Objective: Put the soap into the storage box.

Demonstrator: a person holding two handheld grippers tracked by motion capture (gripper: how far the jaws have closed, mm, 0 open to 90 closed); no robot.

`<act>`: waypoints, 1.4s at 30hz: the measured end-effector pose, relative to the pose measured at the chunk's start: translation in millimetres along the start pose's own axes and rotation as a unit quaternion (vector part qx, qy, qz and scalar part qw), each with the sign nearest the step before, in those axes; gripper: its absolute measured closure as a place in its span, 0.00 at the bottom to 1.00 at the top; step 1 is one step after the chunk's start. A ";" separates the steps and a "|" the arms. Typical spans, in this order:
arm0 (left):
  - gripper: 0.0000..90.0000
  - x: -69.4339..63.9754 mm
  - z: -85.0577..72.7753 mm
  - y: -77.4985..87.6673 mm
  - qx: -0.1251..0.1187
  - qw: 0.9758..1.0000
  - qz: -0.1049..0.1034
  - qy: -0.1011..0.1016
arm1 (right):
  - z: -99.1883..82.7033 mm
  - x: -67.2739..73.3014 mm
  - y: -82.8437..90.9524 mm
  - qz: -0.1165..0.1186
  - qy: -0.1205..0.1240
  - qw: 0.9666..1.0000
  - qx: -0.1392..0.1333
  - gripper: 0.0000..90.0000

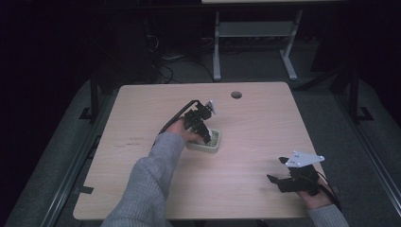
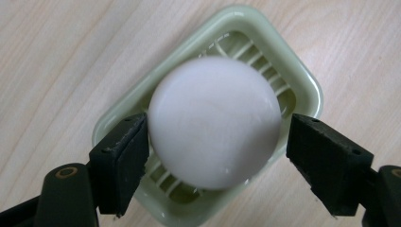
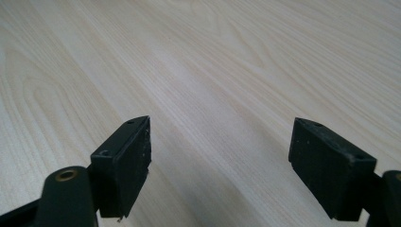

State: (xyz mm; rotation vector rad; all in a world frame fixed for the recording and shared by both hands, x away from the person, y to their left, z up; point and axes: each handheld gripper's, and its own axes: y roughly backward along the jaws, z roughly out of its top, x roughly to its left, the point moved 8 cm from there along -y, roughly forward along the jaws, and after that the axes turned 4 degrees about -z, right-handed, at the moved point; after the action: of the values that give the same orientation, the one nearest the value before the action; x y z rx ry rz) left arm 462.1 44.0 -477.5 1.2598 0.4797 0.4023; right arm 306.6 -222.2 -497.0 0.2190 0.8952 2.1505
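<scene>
Apparently mid-release or mid-grasp, the left gripper brackets a smooth white round soap in the pale green slatted dish at frame centre, jaws spread, while the right gripper idles spread over bare table

A pale green, square slotted tray with rounded corners rests flat on the table near its centre. A smooth white ball sits over the tray's ribbed interior, covering most of it.

white egg blurred up close, hides most of green tray slats; tray bottom cropped.
</scene>
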 end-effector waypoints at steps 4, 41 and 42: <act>0.25 1.8 -4.4 5.5 -0.013 1.000 0.001 0.005 | 0.4 0.7 -0.2 -0.001 -0.002 1.000 -0.001 0.24; 0.26 -15.0 -37.0 10.8 -0.015 1.000 -0.009 -0.008 | 0.2 -0.2 -1.6 -0.007 0.004 1.000 0.004 0.24; 0.26 -15.5 -37.3 11.2 -0.015 1.000 -0.010 -0.009 | 0.1 -0.1 -1.5 -0.007 0.002 1.000 0.005 0.24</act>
State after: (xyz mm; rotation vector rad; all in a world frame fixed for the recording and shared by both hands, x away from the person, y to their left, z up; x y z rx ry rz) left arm 428.3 68.5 -473.4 1.2283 0.4693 0.3796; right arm 307.6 -221.5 -497.9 0.2130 0.9075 2.1352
